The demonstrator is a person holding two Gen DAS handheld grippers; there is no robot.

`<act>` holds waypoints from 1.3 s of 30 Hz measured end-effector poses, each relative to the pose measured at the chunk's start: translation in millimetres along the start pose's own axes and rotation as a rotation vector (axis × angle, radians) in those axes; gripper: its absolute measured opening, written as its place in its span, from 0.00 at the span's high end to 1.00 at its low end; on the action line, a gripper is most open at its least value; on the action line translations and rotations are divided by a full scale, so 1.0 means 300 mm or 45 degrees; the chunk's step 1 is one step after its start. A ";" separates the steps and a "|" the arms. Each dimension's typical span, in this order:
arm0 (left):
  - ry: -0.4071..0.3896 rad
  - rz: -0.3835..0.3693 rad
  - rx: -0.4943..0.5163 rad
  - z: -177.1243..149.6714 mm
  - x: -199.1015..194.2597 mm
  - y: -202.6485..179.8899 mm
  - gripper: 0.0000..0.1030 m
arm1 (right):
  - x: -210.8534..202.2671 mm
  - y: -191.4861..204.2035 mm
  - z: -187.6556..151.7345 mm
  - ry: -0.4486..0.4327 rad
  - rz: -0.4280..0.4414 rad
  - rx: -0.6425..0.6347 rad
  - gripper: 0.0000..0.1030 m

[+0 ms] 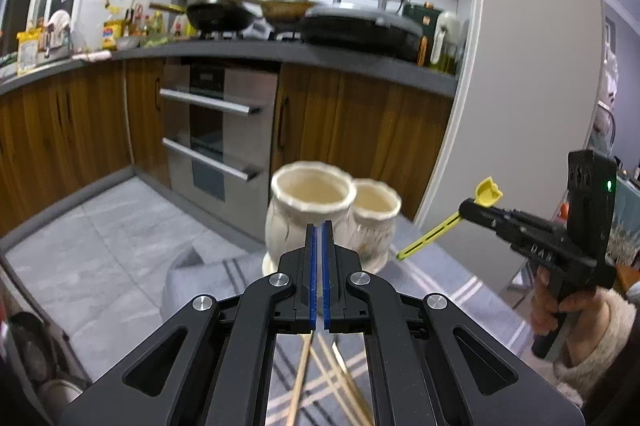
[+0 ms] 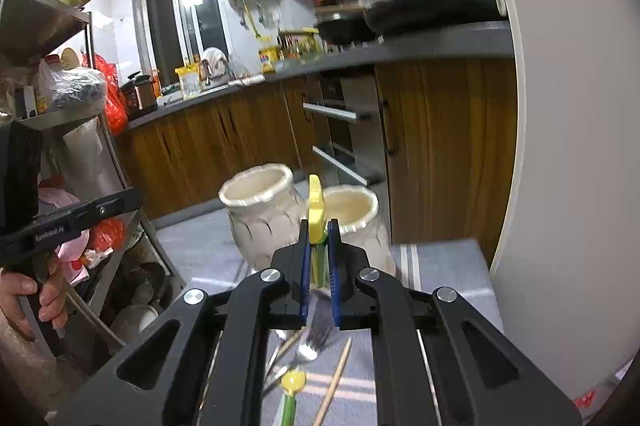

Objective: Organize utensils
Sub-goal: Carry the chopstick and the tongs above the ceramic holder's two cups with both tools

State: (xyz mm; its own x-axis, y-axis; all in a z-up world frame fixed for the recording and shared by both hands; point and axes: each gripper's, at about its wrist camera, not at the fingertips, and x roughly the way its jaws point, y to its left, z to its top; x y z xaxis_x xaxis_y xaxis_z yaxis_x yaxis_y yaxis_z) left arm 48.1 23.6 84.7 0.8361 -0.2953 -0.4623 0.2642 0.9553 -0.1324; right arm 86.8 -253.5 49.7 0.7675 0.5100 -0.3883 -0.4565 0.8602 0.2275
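Two cream ceramic jars (image 1: 310,214) (image 2: 260,218) stand side by side on a grey striped cloth (image 1: 440,286), just beyond both grippers. My left gripper (image 1: 320,226) is shut, and a wooden chopstick (image 1: 302,370) hangs down from under its blue pads. My right gripper (image 2: 320,224) is shut on a yellow utensil (image 2: 316,204), whose head sticks up above the pads in front of the right jar (image 2: 356,222). In the left wrist view that right gripper (image 1: 466,208) is off to the right, with the utensil's handle (image 1: 424,238) slanting down toward the jars.
More chopsticks (image 1: 340,382), a metal fork (image 2: 306,348) and another yellow-green utensil (image 2: 294,384) lie on the cloth below the grippers. A cluttered metal rack (image 2: 92,122) stands at the left, wooden cabinets with an oven (image 1: 216,130) lie beyond, and a white pillar (image 1: 520,86) is at the right.
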 end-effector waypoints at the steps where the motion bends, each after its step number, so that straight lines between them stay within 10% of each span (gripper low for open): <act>1: 0.023 0.004 -0.008 -0.018 0.014 0.010 0.97 | 0.013 -0.016 -0.014 0.028 -0.003 0.022 0.92; 15: 0.594 0.036 0.162 -0.316 0.264 0.007 0.84 | 0.020 -0.032 -0.114 0.138 -0.004 0.057 0.92; 28: 0.651 0.108 0.204 -0.348 0.350 0.012 0.93 | -0.012 -0.011 -0.104 0.116 0.003 0.025 0.92; 39: 0.596 0.093 0.218 -0.345 0.172 0.022 0.93 | -0.018 -0.055 -0.109 0.103 -0.010 0.057 0.92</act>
State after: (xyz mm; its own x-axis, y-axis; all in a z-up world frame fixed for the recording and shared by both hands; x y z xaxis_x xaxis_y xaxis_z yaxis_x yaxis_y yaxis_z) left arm 43.4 16.0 -30.7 0.5604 -0.1536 -0.8139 0.3211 0.9461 0.0425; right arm 75.5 -270.4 18.8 0.7315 0.5027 -0.4606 -0.4282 0.8645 0.2633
